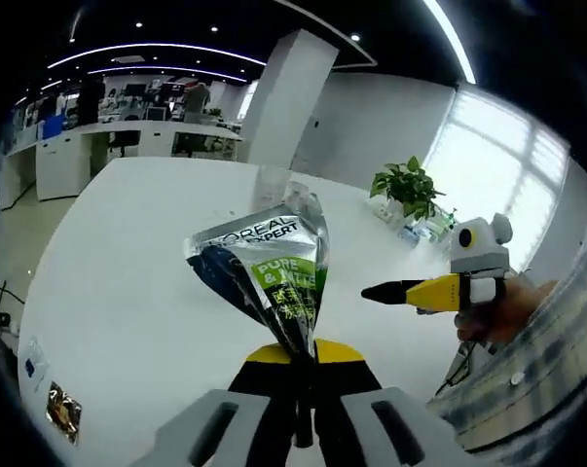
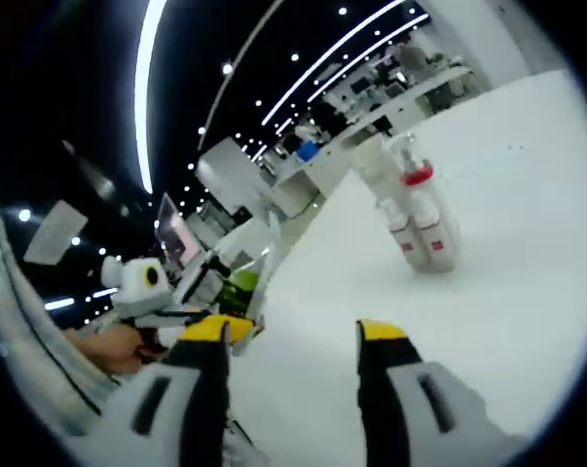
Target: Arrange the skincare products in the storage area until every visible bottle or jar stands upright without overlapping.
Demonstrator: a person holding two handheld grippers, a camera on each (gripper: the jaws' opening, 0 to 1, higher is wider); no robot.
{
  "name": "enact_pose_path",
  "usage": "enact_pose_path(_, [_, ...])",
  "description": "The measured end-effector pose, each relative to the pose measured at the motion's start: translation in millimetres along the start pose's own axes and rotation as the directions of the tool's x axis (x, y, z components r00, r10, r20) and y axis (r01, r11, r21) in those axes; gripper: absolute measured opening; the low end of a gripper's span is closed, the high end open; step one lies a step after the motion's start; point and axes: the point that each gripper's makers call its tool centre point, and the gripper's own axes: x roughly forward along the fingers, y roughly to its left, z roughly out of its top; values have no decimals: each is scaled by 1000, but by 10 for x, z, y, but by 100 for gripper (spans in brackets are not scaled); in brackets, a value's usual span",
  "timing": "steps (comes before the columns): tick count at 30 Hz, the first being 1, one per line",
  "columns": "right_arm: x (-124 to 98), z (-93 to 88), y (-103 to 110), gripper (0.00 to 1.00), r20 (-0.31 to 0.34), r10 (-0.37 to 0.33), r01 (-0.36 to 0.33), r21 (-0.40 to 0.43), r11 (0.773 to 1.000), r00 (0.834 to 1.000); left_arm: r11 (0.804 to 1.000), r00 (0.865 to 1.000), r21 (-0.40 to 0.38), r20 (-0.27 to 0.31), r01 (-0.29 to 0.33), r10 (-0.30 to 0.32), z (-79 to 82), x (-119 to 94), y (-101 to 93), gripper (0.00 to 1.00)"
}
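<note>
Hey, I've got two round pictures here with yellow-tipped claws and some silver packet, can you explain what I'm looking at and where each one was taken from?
No robot here: a person holds a pair of hand tongs in each hand, and a fisheye camera rides on each, looking out along its jaws. That is why the pictures are round.

The left gripper view comes from the left tongs, shut on a silver and green sachet held up over a white table. The other tongs come in from the right, held by a hand. A potted plant stands at the far edge, and a small packet lies near the bottom left.

The right gripper view comes from the right tongs, open and empty. On the table stand white bottles with red parts.
</note>
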Motion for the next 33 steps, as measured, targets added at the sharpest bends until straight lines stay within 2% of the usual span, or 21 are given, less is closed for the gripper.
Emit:
enact_pose_path(2, [9, 37, 45, 52, 15, 23, -23, 39, 999, 1000, 999, 1000, 40, -15, 17, -17, -35, 17, -68, 3])
enact_pose_path(3, [14, 65, 80, 52, 26, 41, -43, 87, 995, 999, 999, 1000, 44, -17, 27, -26, -54, 44, -133, 3])
enact_pose_path(5, [13, 91, 128, 52, 38, 63, -68, 144, 987, 997, 992, 998, 104, -30, 66, -63, -89, 74, -278, 3])
enact_pose_path(7, [13, 84, 115, 50, 38, 57, -64, 196, 979, 998, 985, 995, 146, -45, 94, -88, -122, 93, -393, 3])
enact_pose_path(8, [4, 83, 115, 48, 41, 66, -72, 181, 981, 997, 981, 993, 159, -51, 112, -105, -133, 103, -445, 3])
enact_pose_path(11, [-27, 37, 147, 28, 25, 77, -81, 187, 979, 997, 964, 987, 214, -71, 156, -144, -172, 125, -591, 3])
enact_pose_path(12, [-56, 5, 150, 19, 13, 83, -84, 204, 975, 996, 958, 985, 233, -78, 169, -155, -187, 135, -633, 3])
enact_pose_path(13, [-69, 23, 219, 17, 27, 115, -118, 245, 962, 993, 955, 985, 248, -93, 165, -147, -222, 145, -631, 3])
enact_pose_path(14, [-91, 11, 151, 17, 23, 87, -90, 224, 970, 996, 956, 986, 242, -79, 165, -150, -207, 153, -635, 3])
enact_pose_path(18, [-177, -15, 177, 11, 20, 106, -108, 241, 964, 994, 956, 976, 203, -91, 213, -198, -256, 162, -694, 4])
enact_pose_path(21, [-202, -53, 225, 8, 0, 117, -115, 207, 972, 993, 960, 973, 174, -107, 219, -203, -306, 197, -698, 8])
enact_pose_path(24, [-221, -58, 245, 6, -9, 123, -119, 186, 975, 992, 968, 975, 141, -110, 207, -193, -324, 226, -678, 19])
enact_pose_path(26, [-251, -35, 238, 5, -6, 125, -122, 177, 977, 992, 970, 972, 99, -96, 223, -213, -305, 225, -697, 27])
enact_pose_path(28, [-272, -15, 239, 4, -3, 136, -134, 177, 975, 991, 967, 965, 50, -94, 250, -245, -298, 219, -711, 35])
enact_pose_path(30, [-302, 15, 236, 3, -1, 147, -145, 173, 974, 989, 961, 959, -39, -64, 274, -276, -251, 208, -705, 42])
enact_pose_path(33, [-341, 63, 237, 1, -1, 156, -154, 157, 976, 988, 949, 951, -94, -40, 301, -305, -204, 179, -666, 50])
